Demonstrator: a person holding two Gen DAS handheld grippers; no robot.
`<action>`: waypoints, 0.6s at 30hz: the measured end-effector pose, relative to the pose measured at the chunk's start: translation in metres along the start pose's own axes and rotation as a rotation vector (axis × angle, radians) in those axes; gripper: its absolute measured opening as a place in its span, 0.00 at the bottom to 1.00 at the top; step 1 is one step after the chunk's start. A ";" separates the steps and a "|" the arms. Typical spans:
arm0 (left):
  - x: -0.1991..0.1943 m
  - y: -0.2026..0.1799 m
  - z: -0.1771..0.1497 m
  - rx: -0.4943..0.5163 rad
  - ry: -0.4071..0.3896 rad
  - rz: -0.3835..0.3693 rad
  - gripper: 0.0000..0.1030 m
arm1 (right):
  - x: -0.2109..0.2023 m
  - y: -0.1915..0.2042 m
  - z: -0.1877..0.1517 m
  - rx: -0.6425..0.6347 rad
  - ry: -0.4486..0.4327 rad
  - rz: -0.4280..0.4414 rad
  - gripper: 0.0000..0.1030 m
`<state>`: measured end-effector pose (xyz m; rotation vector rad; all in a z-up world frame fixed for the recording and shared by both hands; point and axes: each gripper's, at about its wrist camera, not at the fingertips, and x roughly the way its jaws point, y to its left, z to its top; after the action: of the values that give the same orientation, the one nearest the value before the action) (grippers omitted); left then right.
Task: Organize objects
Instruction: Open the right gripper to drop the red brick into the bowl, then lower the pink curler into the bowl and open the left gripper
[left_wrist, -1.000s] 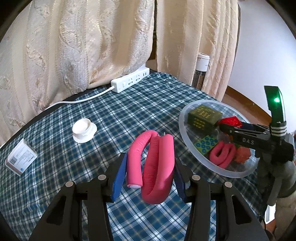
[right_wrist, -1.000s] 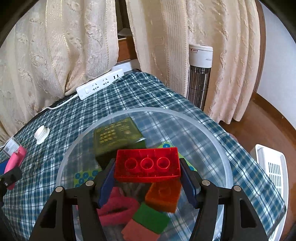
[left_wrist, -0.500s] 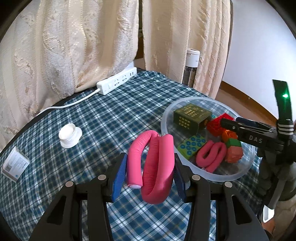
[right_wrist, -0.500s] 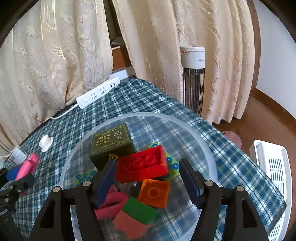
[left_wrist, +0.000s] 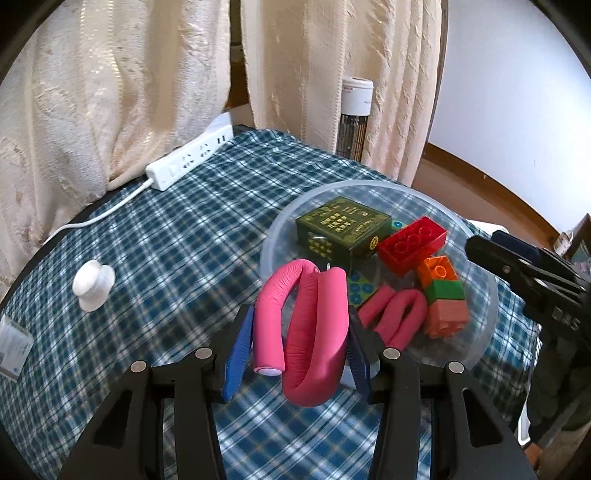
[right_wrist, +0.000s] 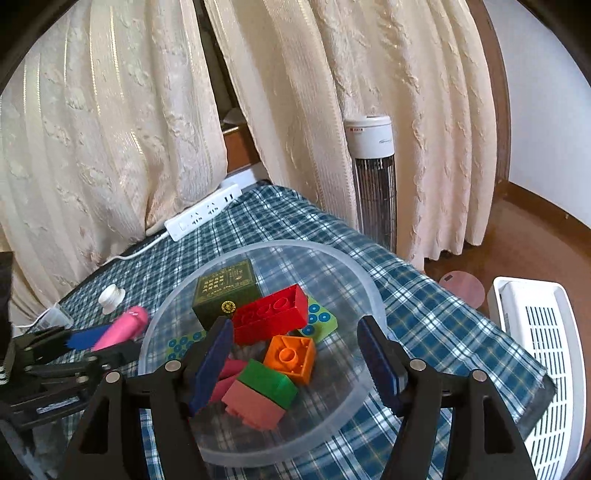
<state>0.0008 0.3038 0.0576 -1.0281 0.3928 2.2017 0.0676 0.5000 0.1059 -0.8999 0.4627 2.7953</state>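
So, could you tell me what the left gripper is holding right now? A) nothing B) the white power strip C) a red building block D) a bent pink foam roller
D: the left gripper is shut on the bent pink foam roller, held beside the clear bowl; the red block lies in that bowl.

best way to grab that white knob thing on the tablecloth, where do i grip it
Grip the white knob by its rounded head, coming straight down from above with one finger on each side. It stands upright on its wide flat base on the tablecloth, head up, with open cloth all round. The flared base lies too flat to the cloth to pinch. The right gripper is open and free.
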 end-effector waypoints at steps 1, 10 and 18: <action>0.002 -0.002 0.001 0.001 0.004 0.001 0.47 | -0.002 -0.001 0.000 0.001 -0.006 0.001 0.71; 0.027 -0.015 0.015 0.011 0.033 0.024 0.47 | -0.007 -0.015 -0.004 0.043 -0.019 0.025 0.71; 0.042 -0.019 0.025 -0.001 0.050 0.014 0.47 | -0.007 -0.019 -0.007 0.069 -0.025 0.044 0.71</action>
<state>-0.0196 0.3494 0.0418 -1.0851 0.4228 2.1928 0.0818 0.5155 0.1004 -0.8493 0.5790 2.8075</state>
